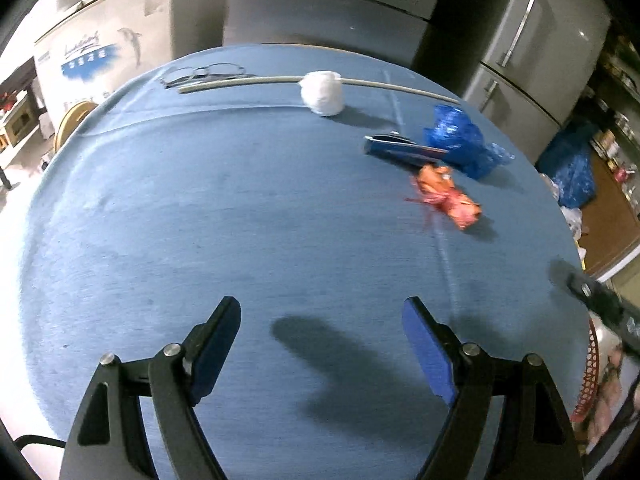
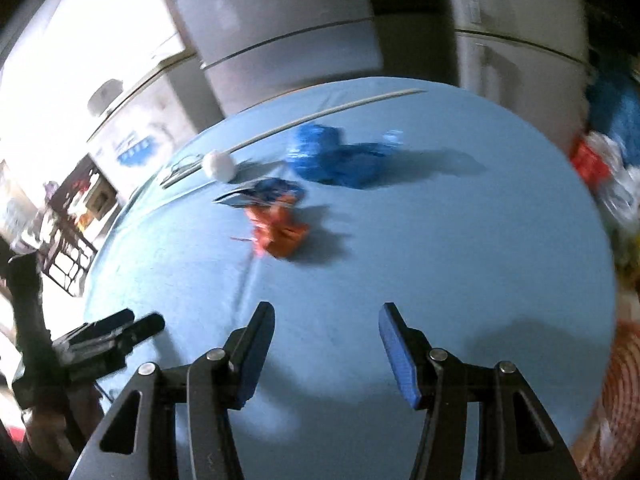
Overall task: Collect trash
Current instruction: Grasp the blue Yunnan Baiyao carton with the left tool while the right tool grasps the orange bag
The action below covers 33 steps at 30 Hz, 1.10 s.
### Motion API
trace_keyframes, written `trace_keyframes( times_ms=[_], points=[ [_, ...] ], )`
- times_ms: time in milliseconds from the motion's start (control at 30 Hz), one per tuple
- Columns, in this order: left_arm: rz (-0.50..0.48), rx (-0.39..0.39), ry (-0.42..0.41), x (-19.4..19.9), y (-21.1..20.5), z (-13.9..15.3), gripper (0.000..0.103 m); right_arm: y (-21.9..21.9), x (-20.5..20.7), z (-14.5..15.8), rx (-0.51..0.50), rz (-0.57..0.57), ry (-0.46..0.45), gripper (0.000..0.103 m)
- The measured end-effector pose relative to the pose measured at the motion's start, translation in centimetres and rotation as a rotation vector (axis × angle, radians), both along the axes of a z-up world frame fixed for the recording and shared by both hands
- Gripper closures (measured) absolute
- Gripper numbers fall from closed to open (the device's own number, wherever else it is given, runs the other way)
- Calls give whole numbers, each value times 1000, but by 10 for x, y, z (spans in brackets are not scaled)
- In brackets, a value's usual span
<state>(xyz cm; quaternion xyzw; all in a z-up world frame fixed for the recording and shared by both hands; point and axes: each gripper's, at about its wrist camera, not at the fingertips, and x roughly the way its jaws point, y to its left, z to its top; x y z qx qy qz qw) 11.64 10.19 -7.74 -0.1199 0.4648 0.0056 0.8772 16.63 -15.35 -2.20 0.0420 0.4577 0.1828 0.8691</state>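
- Both your claws are empty and spread: the left claw (image 1: 322,344) has its jaws wide apart over bare blue cloth, and the right claw (image 2: 326,344) stands open a bit narrower, also with nothing between the pads.
- The trash sits in a cluster toward the far right part of the table (image 1: 200,220): an orange wrapper (image 1: 448,196) nearest you, a flat blue packet (image 1: 404,147) just behind it, a crumpled blue bag (image 1: 460,140) touching the packet's far end, and a white paper ball (image 1: 323,92) farther back by the far edge.
- A long pale stick (image 1: 248,80) and a pair of scissors (image 1: 200,74) lie along the far edge; I'd judge these less clearly trash.
- What the next move turns on: from the left claw the wrapper lies ahead and off to the right; from the right claw it lies ahead, slightly left, and looks nearer. So the right hand seems better placed.
- The wrapper's long axis runs diagonally, near end toward the right edge; you would likely need to close across it.
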Motion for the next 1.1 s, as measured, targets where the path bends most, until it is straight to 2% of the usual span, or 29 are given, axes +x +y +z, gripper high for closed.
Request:
trace_keyframes(
  times_ms=[200, 400, 467, 500, 600, 867, 1000, 1100],
  points=[
    [9, -6, -5, 1, 18, 2, 20, 57, 45, -15, -52, 80, 13, 45],
    [12, -27, -28, 23, 28, 13, 20, 77, 82, -37, -103, 80, 43, 45],
    [6, -37, -39, 34, 28, 17, 20, 80, 85, -39, -132, 102, 23, 66],
    [0, -41, -42, 40, 27, 19, 20, 80, 85, -38, -135, 112, 23, 72],
    [-34, -50, -55, 61, 20, 25, 19, 71, 81, -33, -124, 112, 17, 79],
    [-168, -30, -73, 111, -27, 29, 17, 8, 48, -32, -21, 37, 46, 79],
    [-246, 60, -65, 142, -48, 22, 16, -14, 32, -32, 5, 14, 53, 79],
    [-296, 100, -36, 160, -59, 15, 16, -25, 27, -34, 20, -8, 56, 79]
  ],
)
